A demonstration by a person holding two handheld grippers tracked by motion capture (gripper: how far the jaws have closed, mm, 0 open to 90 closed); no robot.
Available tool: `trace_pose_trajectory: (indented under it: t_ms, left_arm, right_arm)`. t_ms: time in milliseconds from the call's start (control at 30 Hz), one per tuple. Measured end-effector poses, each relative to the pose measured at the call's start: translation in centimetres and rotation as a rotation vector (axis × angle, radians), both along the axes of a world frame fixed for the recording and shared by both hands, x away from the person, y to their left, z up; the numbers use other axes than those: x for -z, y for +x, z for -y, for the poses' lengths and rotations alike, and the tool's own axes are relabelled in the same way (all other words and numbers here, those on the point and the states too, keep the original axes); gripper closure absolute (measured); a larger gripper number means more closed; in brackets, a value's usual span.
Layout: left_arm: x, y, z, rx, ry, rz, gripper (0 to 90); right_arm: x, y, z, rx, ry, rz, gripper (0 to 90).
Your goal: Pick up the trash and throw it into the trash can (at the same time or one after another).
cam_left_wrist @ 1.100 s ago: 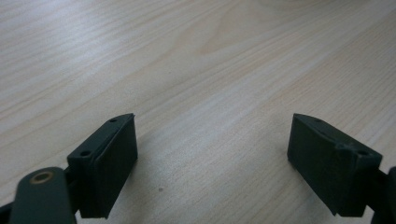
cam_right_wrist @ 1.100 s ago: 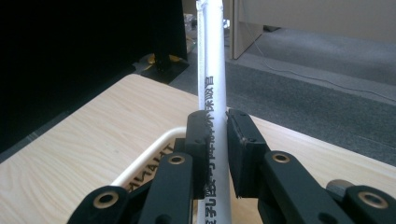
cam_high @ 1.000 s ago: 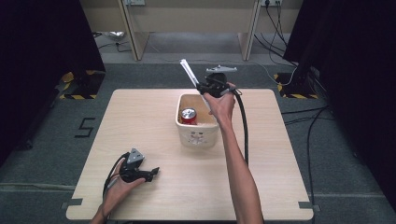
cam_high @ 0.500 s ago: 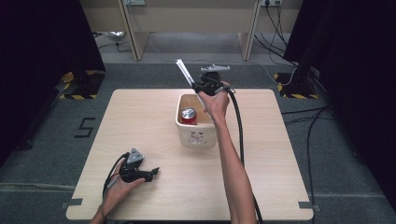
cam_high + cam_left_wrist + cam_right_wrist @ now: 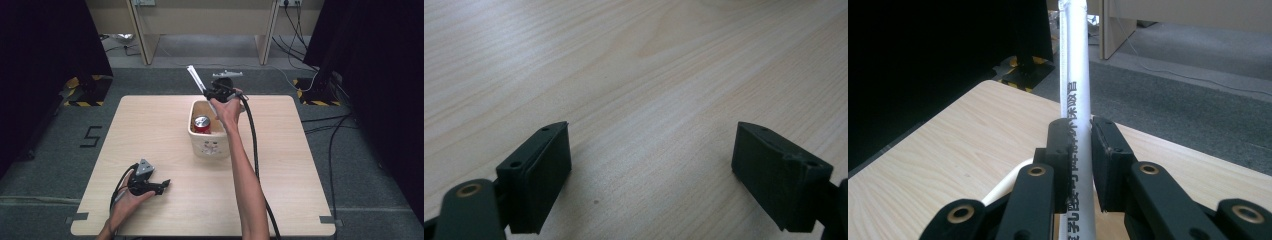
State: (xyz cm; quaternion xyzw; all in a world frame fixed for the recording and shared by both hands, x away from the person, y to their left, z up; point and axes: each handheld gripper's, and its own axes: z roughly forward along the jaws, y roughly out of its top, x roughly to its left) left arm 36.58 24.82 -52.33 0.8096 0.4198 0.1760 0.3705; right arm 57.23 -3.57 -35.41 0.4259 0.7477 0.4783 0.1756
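While the left hand-held gripper [image 5: 162, 185] rests spread and empty on the tabletop [image 5: 150, 130], the right hand-held gripper [image 5: 1080, 150] pinches a wrapped straw [image 5: 1075, 90] above the basket [image 5: 210, 145] holding a red can [image 5: 202, 123]; the slim straw could slip if the grip loosens.

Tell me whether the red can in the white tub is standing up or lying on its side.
Standing up. In the high view the can shows its round silver top facing upward, inside the tub on the table, beside the right hand's forearm.
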Motion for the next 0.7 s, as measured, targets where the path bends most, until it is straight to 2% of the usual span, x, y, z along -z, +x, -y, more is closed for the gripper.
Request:
trace_pose_trajectory:
  t_ms: [700]
  left_arm:
    - [0.00,0.00,0.01,0.000,0.000,0.001,15.4]
  right_arm:
    - [0.85,-0.11,-0.27,-0.010,-0.032,-0.032,78.0]
